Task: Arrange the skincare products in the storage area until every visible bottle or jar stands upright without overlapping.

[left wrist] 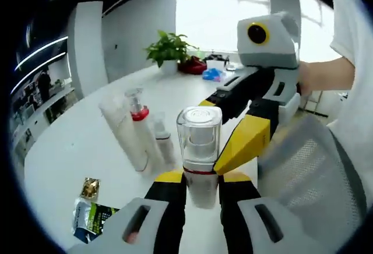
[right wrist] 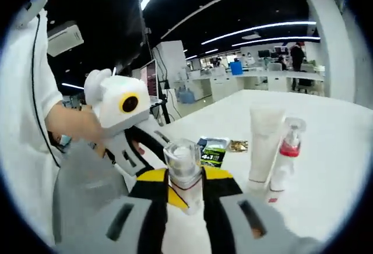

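Left tongs point(left wrist: 201, 179) and right tongs point(right wrist: 185, 191) both clamp one clear-capped bottle point(left wrist: 200, 149), bottom centre, its base hidden. Behind stand a smooth white tube point(left wrist: 124, 133) and red-collared spray bottle point(left wrist: 139, 114) on the glossy surface point(left wrist: 70, 149).

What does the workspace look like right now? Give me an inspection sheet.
Surface: white table, mostly bare.
Job's things: clear-capped bottle upright between both grippers; white tube upright; red-collared pump bottle upright beside it; small white bottle upright near them.
Clutter: green sachet and gold packet lying flat on the table; potted plant, red item and blue item at the far end.
Grippers: left gripper jaws either side of the bottle's lower body; right gripper jaws either side of the same bottle.
Cables: nothing seen.
Surroundings: open office, desks, ceiling lights; mesh chair at the table edge.
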Demonstrator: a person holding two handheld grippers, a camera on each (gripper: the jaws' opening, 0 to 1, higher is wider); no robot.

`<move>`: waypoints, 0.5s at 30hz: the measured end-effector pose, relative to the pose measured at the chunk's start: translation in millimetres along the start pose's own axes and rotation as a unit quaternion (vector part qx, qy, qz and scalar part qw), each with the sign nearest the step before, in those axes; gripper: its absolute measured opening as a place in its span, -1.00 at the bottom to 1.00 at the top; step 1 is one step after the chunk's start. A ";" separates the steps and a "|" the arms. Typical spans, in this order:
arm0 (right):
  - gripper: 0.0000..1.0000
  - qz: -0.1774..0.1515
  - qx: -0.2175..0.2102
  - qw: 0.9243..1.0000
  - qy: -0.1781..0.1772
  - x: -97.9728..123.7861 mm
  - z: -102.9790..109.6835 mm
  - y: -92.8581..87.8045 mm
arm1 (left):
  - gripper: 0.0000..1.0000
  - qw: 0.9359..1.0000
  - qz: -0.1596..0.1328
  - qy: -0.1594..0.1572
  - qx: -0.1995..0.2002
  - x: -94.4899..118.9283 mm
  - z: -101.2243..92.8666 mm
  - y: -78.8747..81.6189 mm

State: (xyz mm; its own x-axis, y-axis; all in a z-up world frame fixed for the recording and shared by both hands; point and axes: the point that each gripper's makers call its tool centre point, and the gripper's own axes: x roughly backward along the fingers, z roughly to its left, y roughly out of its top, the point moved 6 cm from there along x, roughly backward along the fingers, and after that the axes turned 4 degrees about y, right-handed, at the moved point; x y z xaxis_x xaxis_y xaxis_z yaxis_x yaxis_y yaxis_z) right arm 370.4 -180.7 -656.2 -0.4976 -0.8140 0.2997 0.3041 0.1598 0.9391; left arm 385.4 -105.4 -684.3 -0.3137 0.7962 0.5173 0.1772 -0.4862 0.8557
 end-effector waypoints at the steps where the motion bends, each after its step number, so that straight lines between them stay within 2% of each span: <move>1: -0.56 0.004 0.001 1.000 -0.007 -1.3 -0.1 -3.8 | -0.64 1.000 0.002 -0.001 0.000 -3.5 0.0 -2.8; 8: -0.57 0.039 -0.002 0.998 -0.040 -6.3 -5.2 -27.1 | -0.64 1.000 0.017 -0.013 -0.012 -21.5 -1.4 -22.1; 15: -0.57 0.074 0.021 0.996 -0.053 -11.6 -5.3 -39.5 | -0.64 0.999 0.018 -0.025 -0.014 -32.4 -2.7 -35.6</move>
State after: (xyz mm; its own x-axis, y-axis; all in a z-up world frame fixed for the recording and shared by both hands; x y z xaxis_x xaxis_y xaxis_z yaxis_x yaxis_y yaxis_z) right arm 368.6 -180.5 -697.7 -0.5332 -0.7174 0.4485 0.3474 0.2977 0.8892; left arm 386.8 -114.8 -731.6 -0.2610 0.7940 0.5491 0.1611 -0.5250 0.8357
